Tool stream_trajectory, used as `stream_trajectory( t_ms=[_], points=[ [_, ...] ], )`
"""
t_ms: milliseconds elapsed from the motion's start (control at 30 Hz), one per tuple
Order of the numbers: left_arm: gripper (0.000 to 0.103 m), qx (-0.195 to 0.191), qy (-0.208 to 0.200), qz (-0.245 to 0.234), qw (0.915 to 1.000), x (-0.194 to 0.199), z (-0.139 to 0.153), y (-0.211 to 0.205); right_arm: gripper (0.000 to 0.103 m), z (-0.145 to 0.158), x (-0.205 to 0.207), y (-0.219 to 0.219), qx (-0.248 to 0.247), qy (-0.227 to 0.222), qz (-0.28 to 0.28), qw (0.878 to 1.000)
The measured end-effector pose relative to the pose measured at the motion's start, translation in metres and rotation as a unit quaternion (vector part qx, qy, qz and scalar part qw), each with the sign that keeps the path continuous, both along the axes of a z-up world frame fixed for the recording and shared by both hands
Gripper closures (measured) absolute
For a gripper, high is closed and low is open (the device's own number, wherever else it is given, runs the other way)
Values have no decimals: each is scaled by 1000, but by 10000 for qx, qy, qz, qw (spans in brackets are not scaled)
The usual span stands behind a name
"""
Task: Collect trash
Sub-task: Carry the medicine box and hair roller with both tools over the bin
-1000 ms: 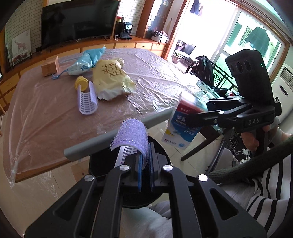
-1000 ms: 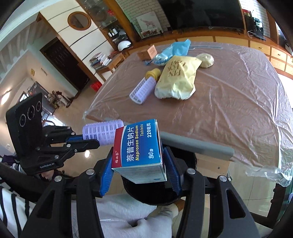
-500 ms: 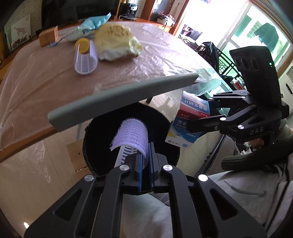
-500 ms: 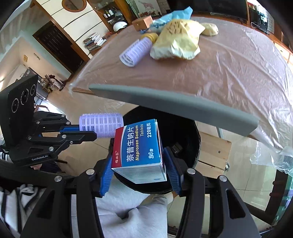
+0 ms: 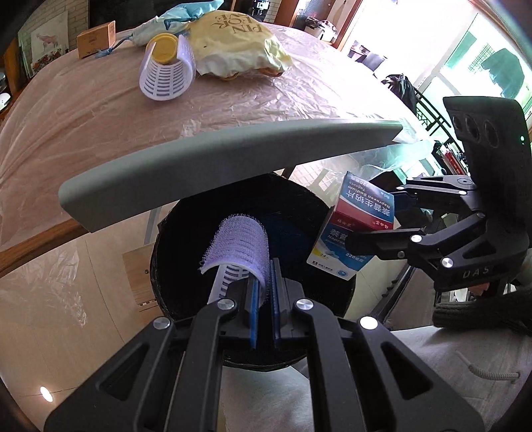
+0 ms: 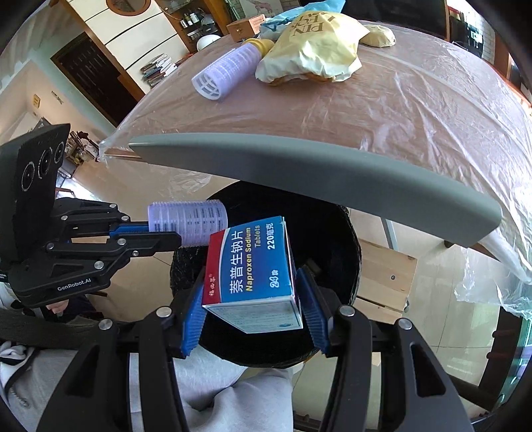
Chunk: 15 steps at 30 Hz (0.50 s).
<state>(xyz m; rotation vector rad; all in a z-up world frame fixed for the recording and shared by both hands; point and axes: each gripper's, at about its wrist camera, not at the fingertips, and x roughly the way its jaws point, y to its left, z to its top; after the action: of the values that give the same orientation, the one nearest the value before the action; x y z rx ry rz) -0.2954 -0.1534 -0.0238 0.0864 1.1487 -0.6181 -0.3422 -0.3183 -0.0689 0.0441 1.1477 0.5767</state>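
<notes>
My left gripper (image 5: 264, 292) is shut on the wall of a purple hair roller (image 5: 239, 249), which hangs over the mouth of a black round bin (image 5: 319, 206). My right gripper (image 6: 251, 309) is shut on a blue and red medicine box (image 6: 252, 266), held above the same black bin (image 6: 332, 232). In the left wrist view the medicine box (image 5: 359, 229) and the right gripper (image 5: 375, 239) sit at the bin's right rim. The right wrist view shows the left gripper (image 6: 166, 234) with its hair roller (image 6: 188, 224) at the bin's left rim.
A grey bar (image 5: 232, 156) crosses just above the bin. Behind it a plastic-covered table (image 5: 99, 109) holds a second hair roller (image 5: 166, 76), a yellow-capped bottle (image 5: 163, 48), a yellow bag (image 5: 232, 43), a blue bag (image 5: 173, 20) and a small wooden box (image 5: 96, 38). A person's grey-trousered legs (image 6: 232, 398) lie below.
Both grippers have sunk from table height to just over the bin, still holding the roller and the box. The grey bar and table now lie above them in the views.
</notes>
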Motion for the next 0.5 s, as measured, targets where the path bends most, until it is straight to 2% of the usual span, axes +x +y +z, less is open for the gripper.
stream_trajectory(
  t_ms=[500],
  points=[
    [95, 380, 30, -155, 9992, -1, -17, -12, 52, -24, 6, 10, -173, -2, 111, 9998]
  ],
)
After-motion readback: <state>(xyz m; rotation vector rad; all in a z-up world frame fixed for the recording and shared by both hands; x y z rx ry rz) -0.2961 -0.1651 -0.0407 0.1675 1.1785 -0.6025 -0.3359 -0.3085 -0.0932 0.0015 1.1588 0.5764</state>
